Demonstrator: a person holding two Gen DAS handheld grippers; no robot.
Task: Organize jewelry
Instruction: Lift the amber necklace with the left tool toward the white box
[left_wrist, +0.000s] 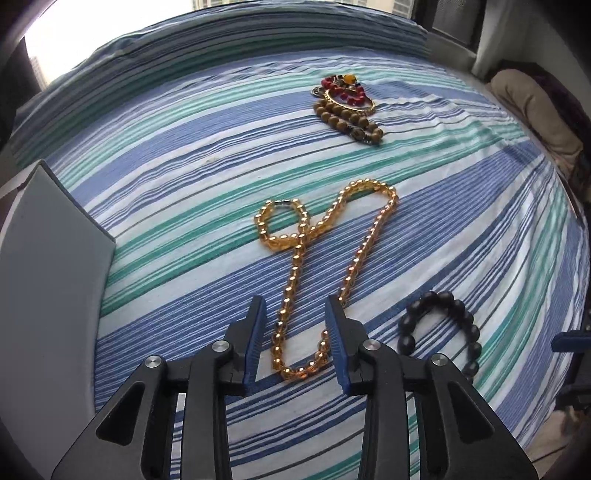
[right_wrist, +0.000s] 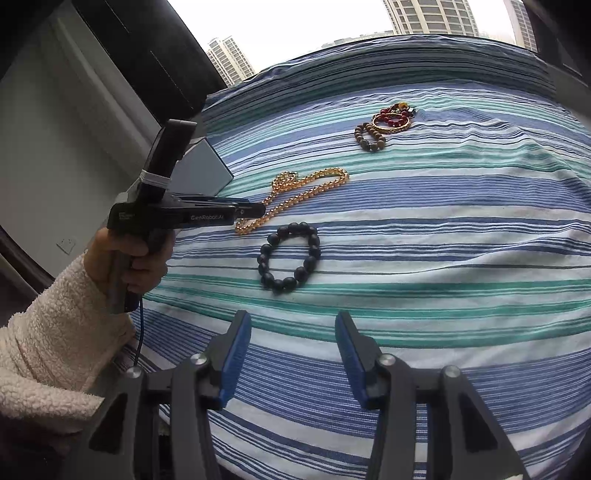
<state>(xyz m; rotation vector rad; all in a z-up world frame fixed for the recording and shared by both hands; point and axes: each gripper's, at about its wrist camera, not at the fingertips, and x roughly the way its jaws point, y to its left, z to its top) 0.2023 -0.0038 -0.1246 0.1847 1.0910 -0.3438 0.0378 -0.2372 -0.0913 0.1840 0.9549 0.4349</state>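
So the amber bead necklace (left_wrist: 325, 254) is lying stretched out on the striped bed (left_wrist: 184, 177), and its near loop sits right between the fingers of our left claw (left_wrist: 297, 332), which is spread wide and holding nothing. The long axis runs pretty much straight away from that claw, with the far end curling into a small loop by the clasp. Beads look glossy, see-through honey colour, small and round, so we'd guess they'll slip a bit when pinched.

Our left is clearly the nearer one. Our right claw (right_wrist: 291, 354) is also wide open and empty, hanging back over bare bedding, with the black bead bracelet (right_wrist: 290, 256) ahead of it. Further off there's a pile of wooden and red bracelets (left_wrist: 347, 107), and a grey box (left_wrist: 48, 277) just left of the necklace.
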